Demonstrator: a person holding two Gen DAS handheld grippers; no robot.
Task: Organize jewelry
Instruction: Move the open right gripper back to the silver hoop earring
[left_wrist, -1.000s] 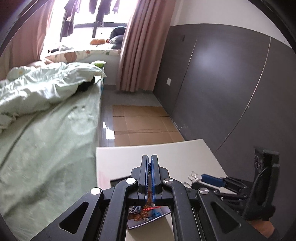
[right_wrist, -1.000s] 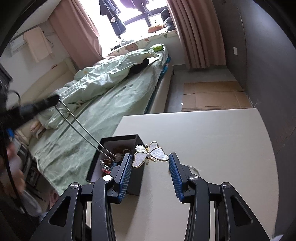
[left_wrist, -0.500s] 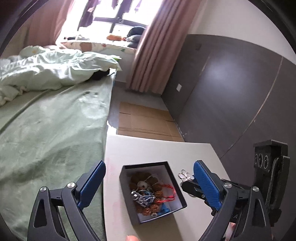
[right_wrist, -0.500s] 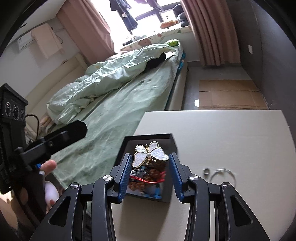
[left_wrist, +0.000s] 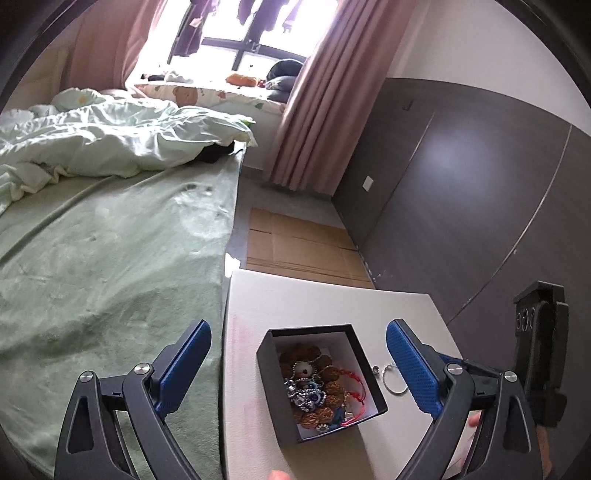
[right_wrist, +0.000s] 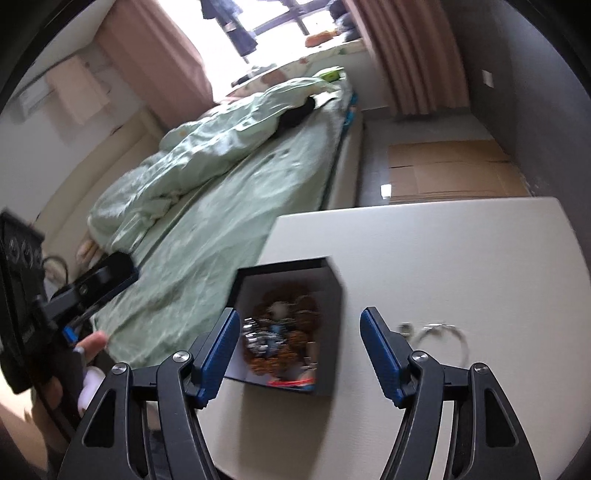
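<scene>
Your left gripper (left_wrist: 297, 363) is spread wide; your right gripper (right_wrist: 299, 345) has just been opening, nothing pinched. Box (left_wrist: 280, 387) near desk's (left_wrist: 314, 299) bed-side edge, ring (left_wrist: 393, 380) beside it; bed (left_wrist: 110, 258) alongside.

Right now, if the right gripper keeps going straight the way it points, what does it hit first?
Probably the black box of jewelry: the open right gripper is aimed over its near right side. Depth is hard to judge.

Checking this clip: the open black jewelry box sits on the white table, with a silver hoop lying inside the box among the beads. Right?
Not quite. The silver hoop lies on the white table beside the black jewelry box, not inside it; the left wrist view shows this clearly. The box is open and sits on the table, holding beads and other pieces.
</scene>
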